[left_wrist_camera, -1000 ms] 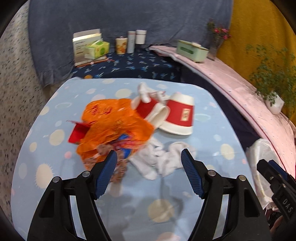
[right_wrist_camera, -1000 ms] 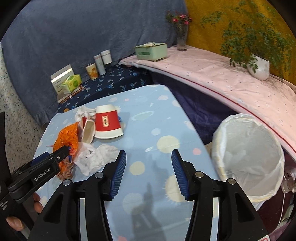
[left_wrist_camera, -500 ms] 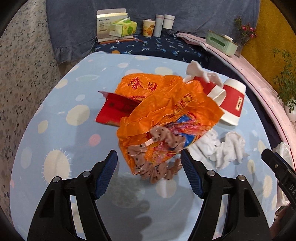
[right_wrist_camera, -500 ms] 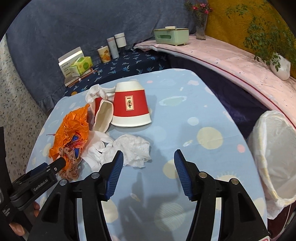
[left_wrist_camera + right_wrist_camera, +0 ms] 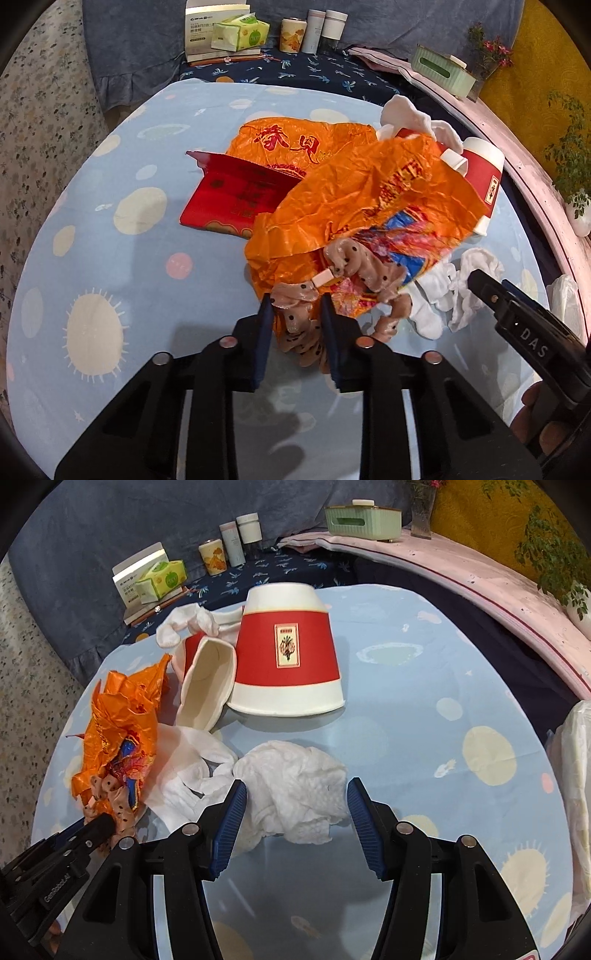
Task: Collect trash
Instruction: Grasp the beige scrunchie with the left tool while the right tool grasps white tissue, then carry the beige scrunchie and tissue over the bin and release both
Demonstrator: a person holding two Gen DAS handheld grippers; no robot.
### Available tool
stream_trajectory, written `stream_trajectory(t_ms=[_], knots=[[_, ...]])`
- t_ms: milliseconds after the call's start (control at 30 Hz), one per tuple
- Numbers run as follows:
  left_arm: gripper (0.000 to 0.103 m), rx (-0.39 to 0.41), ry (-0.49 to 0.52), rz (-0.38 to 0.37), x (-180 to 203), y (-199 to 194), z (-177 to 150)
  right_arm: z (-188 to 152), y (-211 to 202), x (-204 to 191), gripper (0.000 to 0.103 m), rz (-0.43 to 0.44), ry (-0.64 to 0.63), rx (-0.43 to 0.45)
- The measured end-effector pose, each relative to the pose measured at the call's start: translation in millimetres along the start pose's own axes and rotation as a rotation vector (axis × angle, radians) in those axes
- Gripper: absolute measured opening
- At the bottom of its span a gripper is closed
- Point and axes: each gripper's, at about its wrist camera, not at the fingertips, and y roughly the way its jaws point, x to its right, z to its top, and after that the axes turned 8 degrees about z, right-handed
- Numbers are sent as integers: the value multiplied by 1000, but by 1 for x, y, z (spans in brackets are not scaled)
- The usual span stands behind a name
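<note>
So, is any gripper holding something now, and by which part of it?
The left gripper is shut on the near end of the pink dotted scrunchie. The right gripper is open around the crumpled tissue and holds nothing.

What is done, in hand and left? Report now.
Done: nothing visibly binned yet; all the trash lies on the table.
In hand: the left claw is shut on the dotted scrunchie beside the orange bag. The right claw is open around the crumpled tissue.
Left: the cup, the squashed cup, the red packet and the white gloves.
</note>
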Motion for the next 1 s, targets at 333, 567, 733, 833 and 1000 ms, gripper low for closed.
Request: stream_trajectory(t_ms=[333, 567, 733, 833, 1000], knots=[[11, 38, 23, -6, 7, -17, 2, -3, -7, -3, 19, 41, -14, 6], [10, 98, 39, -38, 21, -49, 8, 3, -43, 6, 18, 60, 13, 74], [10, 152, 66, -76, 42, -77, 13, 11, -78, 19, 18, 62, 39, 140], [10, 184, 87, -104, 57, -94, 16, 15, -98, 29, 18, 57, 56, 180], [10, 229, 130, -152, 88, -121, 18, 19, -130, 50, 18, 42, 79, 239]])
